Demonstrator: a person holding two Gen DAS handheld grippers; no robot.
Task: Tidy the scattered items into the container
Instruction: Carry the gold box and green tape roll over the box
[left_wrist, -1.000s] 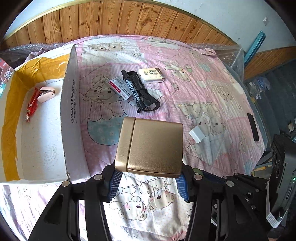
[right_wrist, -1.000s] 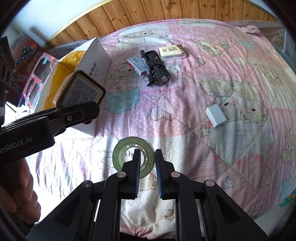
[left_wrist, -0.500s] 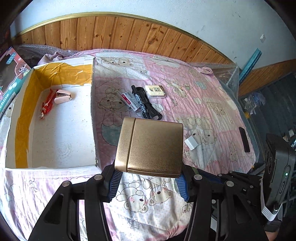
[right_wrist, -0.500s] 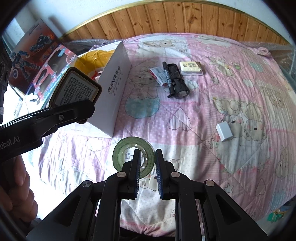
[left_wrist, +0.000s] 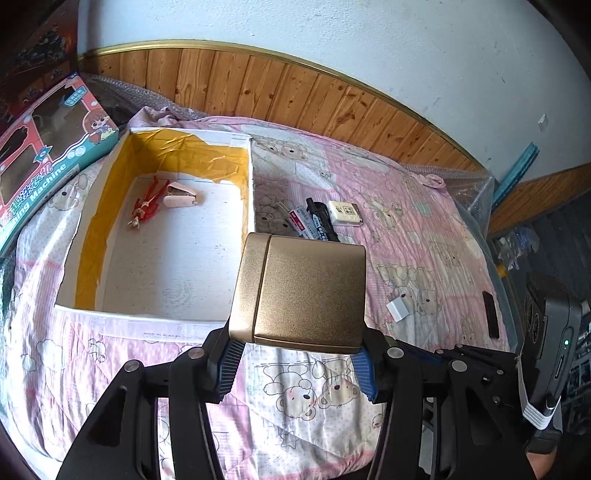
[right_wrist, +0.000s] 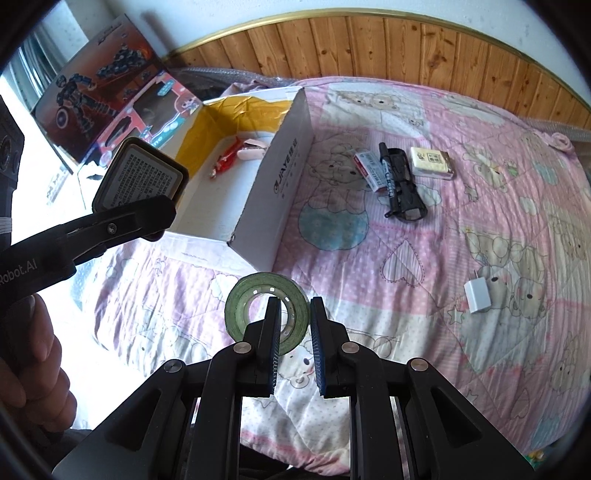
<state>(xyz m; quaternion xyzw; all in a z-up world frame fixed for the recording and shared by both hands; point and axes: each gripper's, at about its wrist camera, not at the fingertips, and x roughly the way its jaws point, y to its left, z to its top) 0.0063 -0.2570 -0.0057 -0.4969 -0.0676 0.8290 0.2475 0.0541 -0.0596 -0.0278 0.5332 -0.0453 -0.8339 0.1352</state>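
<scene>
My left gripper (left_wrist: 296, 349) is shut on a flat gold tin (left_wrist: 303, 288), held in the air just right of the box's near right corner. The white box (left_wrist: 159, 321) with yellow lining holds a pink stapler (left_wrist: 181, 197) and a red doll (left_wrist: 146, 206). In the right wrist view, the tin (right_wrist: 140, 177) hangs beside the box (right_wrist: 280, 184). My right gripper (right_wrist: 293, 321) is shut on the rim of a green tape roll (right_wrist: 243, 299). On the quilt lie a black marker (right_wrist: 386, 170), a red-white pack (right_wrist: 365, 166), black glasses (right_wrist: 406, 195), a beige box (right_wrist: 430, 162) and a white charger (right_wrist: 478, 295).
Toy boxes (left_wrist: 44, 147) lean at the left of the bed, behind the white box. A wood-panelled wall (left_wrist: 295, 96) runs along the far side. A black flat item (left_wrist: 490, 314) lies near the bed's right edge. A hand (right_wrist: 33, 369) holds the left gripper's handle.
Both grippers have risen and pulled back with their loads. The left view now looks down into the box, with the tin closer to its near right corner.
</scene>
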